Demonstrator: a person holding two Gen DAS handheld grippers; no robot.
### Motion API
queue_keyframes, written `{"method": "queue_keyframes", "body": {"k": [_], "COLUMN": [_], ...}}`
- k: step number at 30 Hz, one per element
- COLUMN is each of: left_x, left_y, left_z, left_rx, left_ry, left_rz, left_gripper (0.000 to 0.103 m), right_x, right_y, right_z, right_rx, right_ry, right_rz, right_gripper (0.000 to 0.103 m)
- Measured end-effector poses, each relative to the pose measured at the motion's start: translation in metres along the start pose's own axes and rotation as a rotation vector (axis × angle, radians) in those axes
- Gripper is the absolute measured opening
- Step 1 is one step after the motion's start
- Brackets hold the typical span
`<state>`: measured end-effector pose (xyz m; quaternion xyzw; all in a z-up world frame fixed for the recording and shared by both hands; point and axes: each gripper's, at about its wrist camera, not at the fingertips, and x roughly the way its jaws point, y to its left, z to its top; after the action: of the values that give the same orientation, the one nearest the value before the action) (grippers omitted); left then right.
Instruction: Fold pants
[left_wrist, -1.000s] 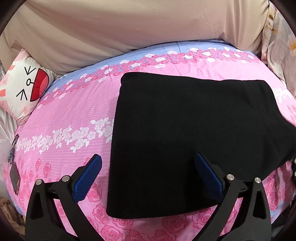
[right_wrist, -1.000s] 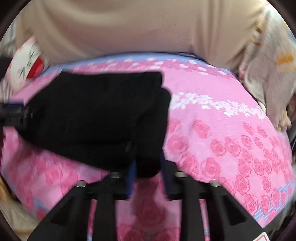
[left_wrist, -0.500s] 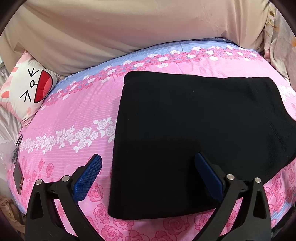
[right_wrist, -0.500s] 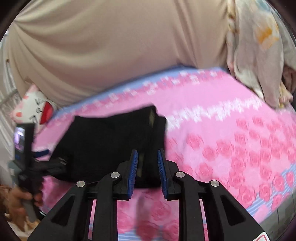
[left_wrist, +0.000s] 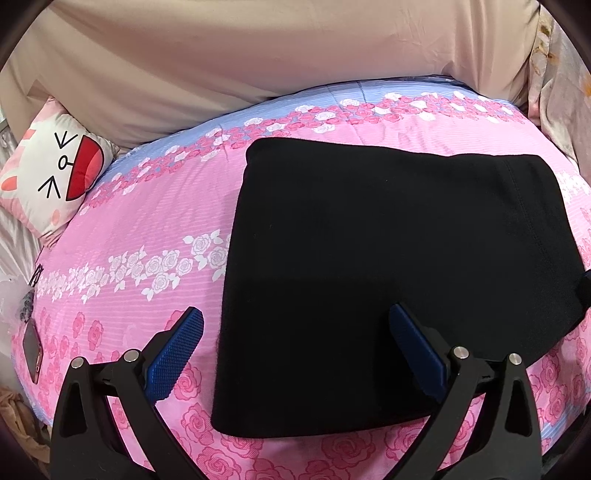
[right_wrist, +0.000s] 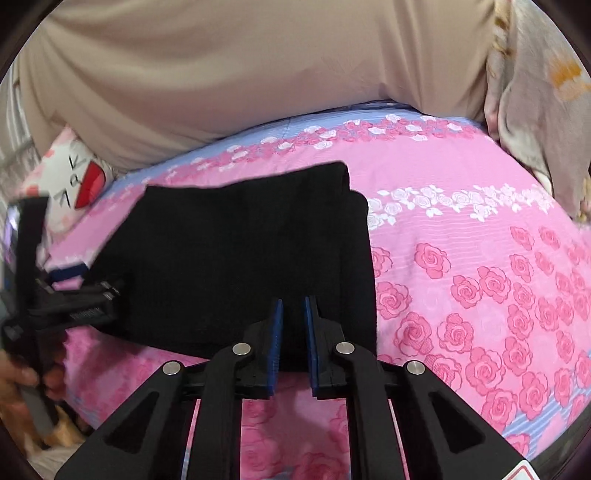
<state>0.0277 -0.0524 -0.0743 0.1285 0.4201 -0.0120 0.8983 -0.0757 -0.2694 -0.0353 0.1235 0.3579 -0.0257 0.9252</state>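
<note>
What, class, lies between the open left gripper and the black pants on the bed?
Nothing visible. The left gripper hangs open just over the near edge of the folded pants, with only the pink bedspread around them.

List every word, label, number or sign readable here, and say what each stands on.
No text can be read.
Pale lettering on the left claw body: too blurred to read.
Red-edged sticker at the right claw base: cut off by the frame.
Cartoon cushion: drawn face only, no words.
Black pants: no label showing.
</note>
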Motion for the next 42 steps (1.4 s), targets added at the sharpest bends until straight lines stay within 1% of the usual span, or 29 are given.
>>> {"method": "queue_keyframes", "body": {"k": [2,3,4,5,6,7,9,10,12,13,14,15,16,18,19,20,26,28,29,30,31,32,33,34,36,37,39,40,42], "left_x": [0.000,0.000,0.001,0.001,0.000,0.000,-0.003,-0.004,-0.009,-0.012,-0.014,-0.016,-0.017,-0.015,-0.013,-0.009,0.026,0.035,0.036,0.037,0.037,0.035,0.031,0.022,0.010,0.005,-0.006,-0.014,-0.023], "left_y": [0.000,0.000,0.000,0.000,0.000,0.001,0.002,0.003,0.005,0.008,0.012,0.015,0.021,0.029,0.031,0.035,0.042,0.047,0.048,0.047,0.046,0.045,0.044,0.044,0.044,0.047,0.060,0.071,0.080], "left_z": [0.000,0.000,0.000,0.000,0.000,0.001,0.001,0.001,0.002,0.003,0.003,0.004,0.004,0.004,0.003,0.002,-0.009,-0.014,-0.015,-0.014,-0.014,-0.013,-0.011,-0.008,0.001,0.004,0.010,0.011,0.012], "left_rx": [0.002,-0.001,-0.006,-0.009,-0.009,-0.008,-0.005,-0.005,-0.011,-0.021,-0.028,-0.037,-0.053,-0.085,-0.098,-0.116,-0.211,-0.267,-0.284,-0.275,-0.262,-0.251,-0.241,-0.216,-0.173,-0.172,-0.196,-0.215,-0.204], "left_ry": [-0.001,0.000,0.002,0.003,0.004,0.005,0.004,0.001,-0.006,-0.011,-0.012,-0.009,-0.002,0.019,0.028,0.047,0.146,0.142,0.120,0.109,0.109,0.100,0.089,0.061,0.022,0.013,-0.001,-0.017,-0.035], "left_rz": [0.002,0.001,-0.001,-0.002,-0.006,-0.008,-0.004,-0.004,-0.016,-0.029,-0.043,-0.063,-0.099,-0.145,-0.162,-0.190,-0.329,-0.395,-0.409,-0.411,-0.411,-0.433,-0.455,-0.432,-0.400,-0.402,-0.419,-0.419,-0.400], "left_gripper": [0.098,0.098,0.098,0.098,0.098,0.098,0.098,0.098,0.098,0.098,0.098,0.098,0.098,0.098,0.098,0.098,0.098,0.098,0.098,0.098,0.095,0.085,0.068,0.046,0.031,0.025,0.021,0.021,0.022], "right_x": [-0.007,-0.002,0.005,0.016,0.018,0.013,0.000,-0.011,-0.022,-0.025,-0.026,-0.026,-0.025,-0.019,-0.013,-0.008,0.033,0.047,0.053,0.057,0.060,0.060,0.058,0.053,0.042,0.036,0.022,0.014,0.011], "right_y": [0.007,0.009,0.008,0.005,0.003,0.001,0.002,0.002,-0.002,-0.005,-0.010,-0.015,-0.020,-0.027,-0.030,-0.033,-0.045,-0.051,-0.056,-0.058,-0.059,-0.055,-0.049,-0.039,-0.023,-0.015,0.000,0.007,0.011], "right_z": [0.005,0.005,0.004,0.002,0.001,0.002,0.008,0.013,0.022,0.024,0.026,0.028,0.029,0.029,0.028,0.028,0.018,0.015,0.012,0.011,0.009,0.011,0.014,0.020,0.032,0.037,0.047,0.051,0.052], "right_rx": [-0.014,-0.026,-0.035,-0.035,-0.023,0.009,0.027,0.032,0.048,0.059,0.076,0.089,0.099,0.113,0.122,0.127,0.138,0.162,0.199,0.226,0.253,0.245,0.219,0.188,0.135,0.117,0.088,0.077,0.083], "right_ry": [-0.022,-0.013,0.008,0.047,0.056,0.042,0.011,-0.015,-0.034,-0.037,-0.035,-0.028,-0.020,-0.001,0.024,0.037,0.138,0.164,0.175,0.179,0.168,0.153,0.142,0.119,0.078,0.057,0.014,-0.006,-0.007], "right_rz": [0.036,0.026,-0.006,-0.058,-0.058,-0.031,0.012,0.021,0.028,0.028,0.027,0.020,0.001,-0.025,-0.031,-0.029,-0.009,0.036,0.078,0.111,0.145,0.155,0.146,0.147,0.150,0.164,0.211,0.245,0.276], "right_gripper": [0.014,0.014,0.014,0.009,0.008,0.009,0.012,0.015,0.022,0.032,0.044,0.047,0.048,0.049,0.054,0.060,0.070,0.074,0.075,0.075,0.074,0.060,0.055,0.042,0.039,0.037,0.037,0.037,0.037]}}
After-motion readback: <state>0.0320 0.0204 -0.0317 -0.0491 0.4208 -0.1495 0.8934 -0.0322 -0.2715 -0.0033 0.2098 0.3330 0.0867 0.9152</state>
